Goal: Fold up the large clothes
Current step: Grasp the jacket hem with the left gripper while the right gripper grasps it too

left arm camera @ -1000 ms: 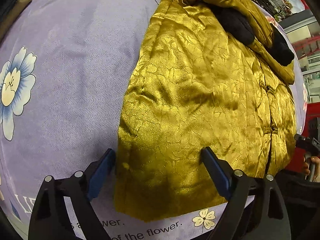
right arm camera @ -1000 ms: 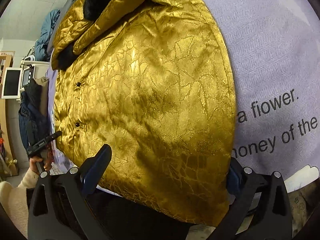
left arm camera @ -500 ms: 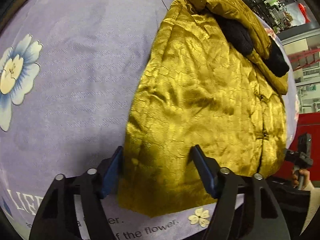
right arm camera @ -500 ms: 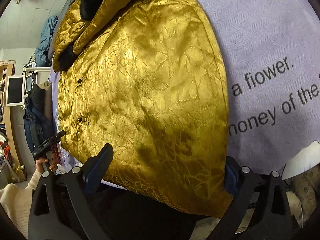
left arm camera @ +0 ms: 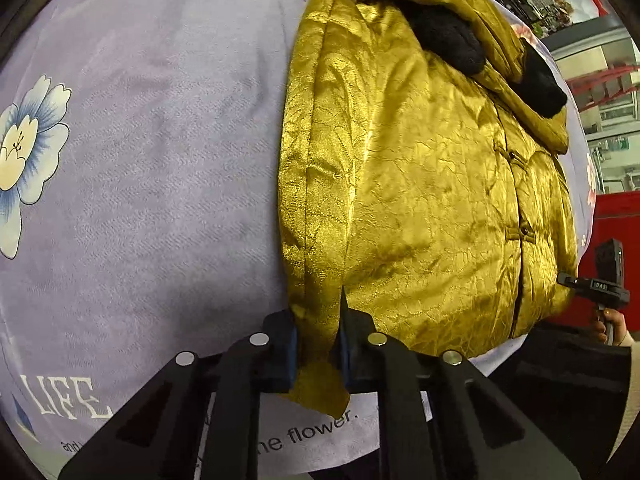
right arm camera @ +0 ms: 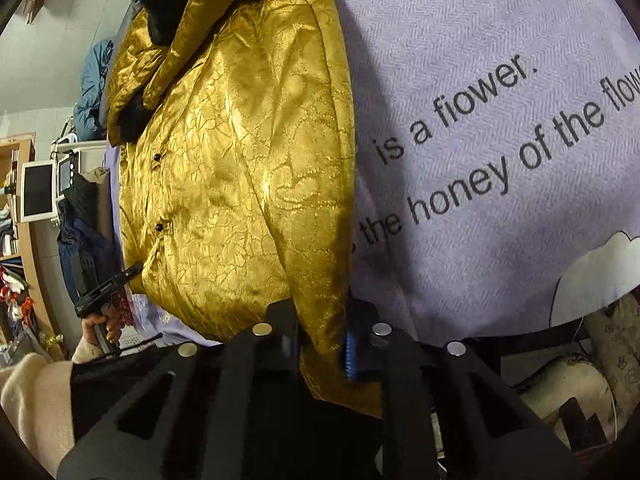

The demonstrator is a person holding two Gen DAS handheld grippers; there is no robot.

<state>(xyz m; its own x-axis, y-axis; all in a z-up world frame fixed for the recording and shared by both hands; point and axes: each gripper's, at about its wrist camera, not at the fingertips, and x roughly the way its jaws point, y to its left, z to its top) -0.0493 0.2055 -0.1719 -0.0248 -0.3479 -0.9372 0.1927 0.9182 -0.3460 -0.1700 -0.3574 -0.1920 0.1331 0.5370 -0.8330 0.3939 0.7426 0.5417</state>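
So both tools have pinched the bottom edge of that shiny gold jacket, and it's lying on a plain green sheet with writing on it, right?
Nearly. Both the left tool and the right tool are shut on the hem of the gold jacket, but the sheet is pale purple, not green. The right wrist view shows its printed words; the left wrist view shows a flower print too.

One gold jacket (left arm camera: 420, 200), one lilac bedsheet (left arm camera: 160, 160), two grippers

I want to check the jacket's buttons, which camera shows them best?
Right wrist: two dark buttons stand out against the gold jacket near its left edge. Left wrist shows the same closure only as gold knots, harder to pick out.
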